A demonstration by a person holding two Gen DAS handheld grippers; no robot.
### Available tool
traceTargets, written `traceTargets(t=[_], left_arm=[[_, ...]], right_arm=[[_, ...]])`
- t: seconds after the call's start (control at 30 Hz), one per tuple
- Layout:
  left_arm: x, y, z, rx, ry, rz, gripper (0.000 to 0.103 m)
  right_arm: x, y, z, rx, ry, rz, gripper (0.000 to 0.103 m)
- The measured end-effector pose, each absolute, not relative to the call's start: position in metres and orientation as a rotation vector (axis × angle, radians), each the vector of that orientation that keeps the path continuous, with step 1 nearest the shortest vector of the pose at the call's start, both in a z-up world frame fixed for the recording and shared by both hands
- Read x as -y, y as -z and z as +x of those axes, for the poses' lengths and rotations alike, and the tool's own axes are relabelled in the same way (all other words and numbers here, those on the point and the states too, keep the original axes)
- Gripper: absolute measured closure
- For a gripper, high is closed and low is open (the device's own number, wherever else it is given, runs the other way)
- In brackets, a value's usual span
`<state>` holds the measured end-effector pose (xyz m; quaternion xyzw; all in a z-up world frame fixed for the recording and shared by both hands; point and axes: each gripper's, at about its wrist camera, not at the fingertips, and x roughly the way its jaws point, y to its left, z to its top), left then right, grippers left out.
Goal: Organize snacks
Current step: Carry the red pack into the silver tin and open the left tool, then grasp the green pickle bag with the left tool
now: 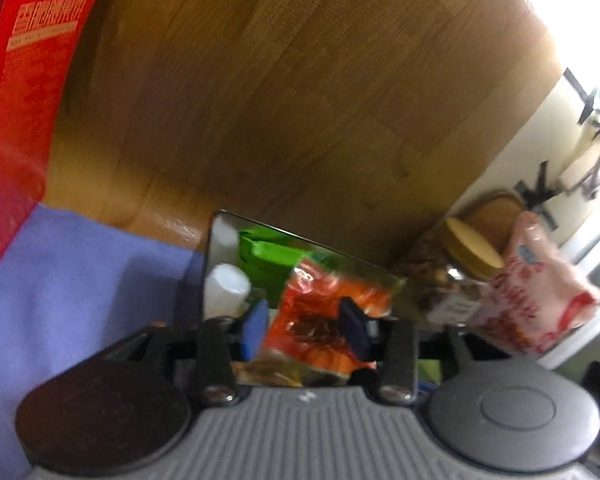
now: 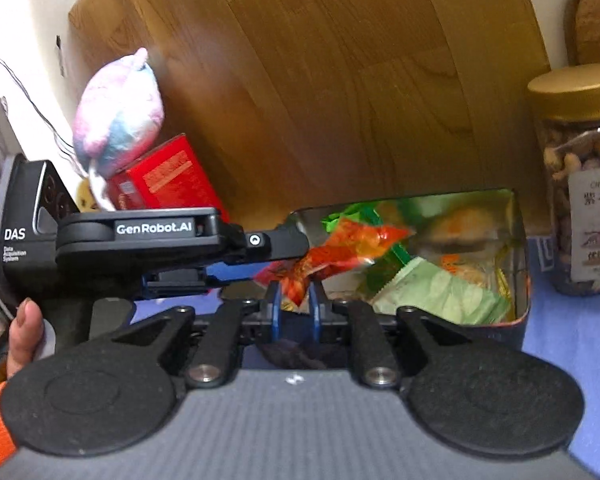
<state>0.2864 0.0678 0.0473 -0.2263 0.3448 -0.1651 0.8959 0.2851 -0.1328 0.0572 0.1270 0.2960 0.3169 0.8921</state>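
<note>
Standing open on the purple cloth, the shiny metal tin already holds green packets and other wrappers. An orange-red snack packet hangs over its near edge. The right gripper has its blue pads narrowly set with the packet's lower end pinched between them. The left gripper reaches in from the side; its jaws stand partly apart around the same packet, and I cannot tell whether the pads press it.

A jar of nuts with a gold lid stands just right of the tin, its label in Chinese characters I cannot make out fully. A red box with blurred print stands to the left, a pink and blue plush toy on top. The left gripper's body reads "GenRobot.AI" and "DAS". A hand with an orange sleeve grips its handle.
</note>
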Motion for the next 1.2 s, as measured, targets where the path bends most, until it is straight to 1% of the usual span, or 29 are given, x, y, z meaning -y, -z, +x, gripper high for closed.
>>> traceTargets(t=[0.03, 0.07, 0.2, 0.23, 0.33, 0.43, 0.47, 0.5, 0.53, 0.57, 0.6, 0.63, 0.67, 0.73, 0.9, 1.03, 1.17, 1.2], left_arm=[[-0.067, -0.048, 0.284, -0.698, 0.33, -0.445, 0.05], [-0.067, -0.049, 0.281, -0.689, 0.327, -0.429, 0.047], [-0.082, -0.059, 0.251, -0.677, 0.362, -0.464, 0.046], [-0.089, -0.059, 0.234, -0.67, 0.378, -0.472, 0.043], [-0.106, -0.043, 0.186, -0.719, 0.383, -0.472, 0.042], [-0.117, -0.012, 0.152, -0.798, 0.342, -0.482, 0.032], [-0.122, -0.002, 0.142, -0.821, 0.317, -0.492, 0.032], [-0.125, 0.008, 0.134, -0.838, 0.306, -0.514, 0.033], [-0.128, 0.011, 0.122, -0.802, 0.31, -0.523, 0.035], [-0.128, 0.012, 0.114, -0.797, 0.307, -0.526, 0.04], [-0.127, 0.011, 0.106, -0.802, 0.303, -0.534, 0.047], [-0.126, 0.014, 0.1, -0.817, 0.316, -0.557, 0.056], [-0.125, 0.014, 0.092, -0.81, 0.307, -0.564, 0.063], [-0.121, 0.016, 0.077, -0.82, 0.325, -0.551, 0.07], [-0.1, 0.019, 0.048, -0.842, 0.409, -0.55, 0.07], [-0.071, 0.017, 0.028, -0.842, 0.462, -0.477, 0.069], [-0.043, 0.011, 0.02, -0.821, 0.497, -0.35, 0.057], [-0.039, 0.01, 0.022, -0.815, 0.505, -0.331, 0.056]], right_arm=[[0.133, -0.057, 0.283, -0.608, -0.659, 0.263, 0.077], [0.131, -0.058, 0.281, -0.604, -0.659, 0.269, 0.075], [0.145, -0.063, 0.249, -0.579, -0.669, 0.3, 0.075], [0.149, -0.061, 0.239, -0.59, -0.69, 0.322, 0.075], [0.161, -0.039, 0.209, -0.712, -0.762, 0.398, 0.075], [0.156, -0.014, 0.196, -0.813, -0.749, 0.391, 0.075], [0.153, -0.007, 0.194, -0.844, -0.744, 0.396, 0.075], [0.15, -0.002, 0.193, -0.866, -0.753, 0.404, 0.075], [0.145, 0.002, 0.189, -0.878, -0.769, 0.405, 0.075], [0.14, 0.005, 0.185, -0.894, -0.778, 0.398, 0.081], [0.136, 0.007, 0.18, -0.907, -0.79, 0.386, 0.08], [0.132, 0.007, 0.172, -0.9, -0.803, 0.378, 0.08], [0.13, 0.006, 0.166, -0.9, -0.801, 0.37, 0.081], [0.133, 0.001, 0.15, -0.891, -0.81, 0.354, 0.081], [0.158, 0.004, 0.108, -0.905, -0.809, 0.377, 0.08], [0.185, 0.011, 0.069, -0.896, -0.792, 0.42, 0.078], [0.196, 0.015, 0.034, -0.87, -0.777, 0.478, 0.077], [0.193, 0.017, 0.026, -0.873, -0.791, 0.491, 0.077]])
